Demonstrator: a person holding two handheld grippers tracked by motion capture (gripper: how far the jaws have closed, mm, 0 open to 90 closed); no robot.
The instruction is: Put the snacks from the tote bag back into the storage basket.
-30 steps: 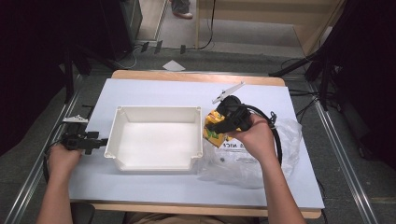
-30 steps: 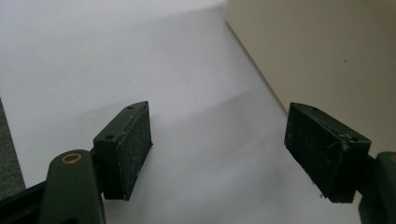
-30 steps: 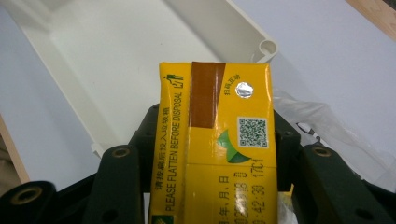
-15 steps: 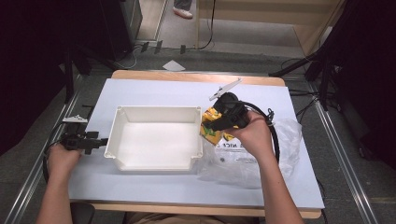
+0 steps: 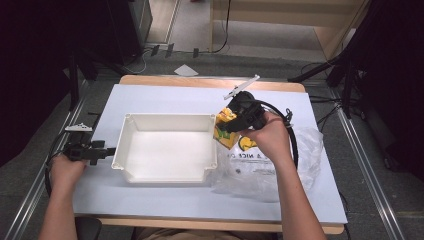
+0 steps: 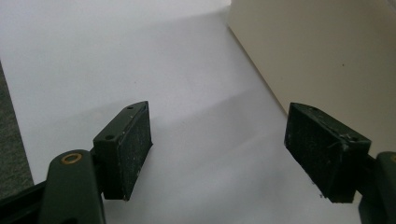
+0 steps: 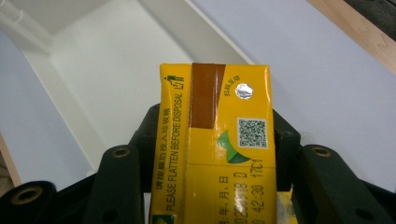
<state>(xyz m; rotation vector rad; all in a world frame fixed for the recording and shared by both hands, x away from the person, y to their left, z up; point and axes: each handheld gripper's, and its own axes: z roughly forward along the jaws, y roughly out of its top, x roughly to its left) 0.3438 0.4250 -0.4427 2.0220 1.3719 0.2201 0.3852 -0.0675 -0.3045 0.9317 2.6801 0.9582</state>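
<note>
A yellow drink carton [image 7: 215, 144] with a brown stripe and a QR code sits between the jaws of my right gripper [image 7: 212, 140], which is shut on it. In the high view the carton [image 5: 225, 131] hangs just past the right rim of the white tray [image 5: 129, 131], held by the right gripper [image 5: 235, 124]. My left gripper [image 5: 102, 152] rests low on the table against the tray's left side. Its jaws stand open over the white tabletop, with nothing between its pads [image 6: 125, 149]; the tray wall [image 6: 327, 60] shows at the right.
A crumpled clear plastic bag [image 5: 305, 160] with printed lettering lies on the table under the right forearm. The white tray is hollow inside. Metal rails run along both table sides, and a wooden edge [image 5: 200, 81] lines the far end.
The right gripper with the carton has shifted a little up and away from the person, beside the tray's right rim. The left gripper has stayed where it was.
</note>
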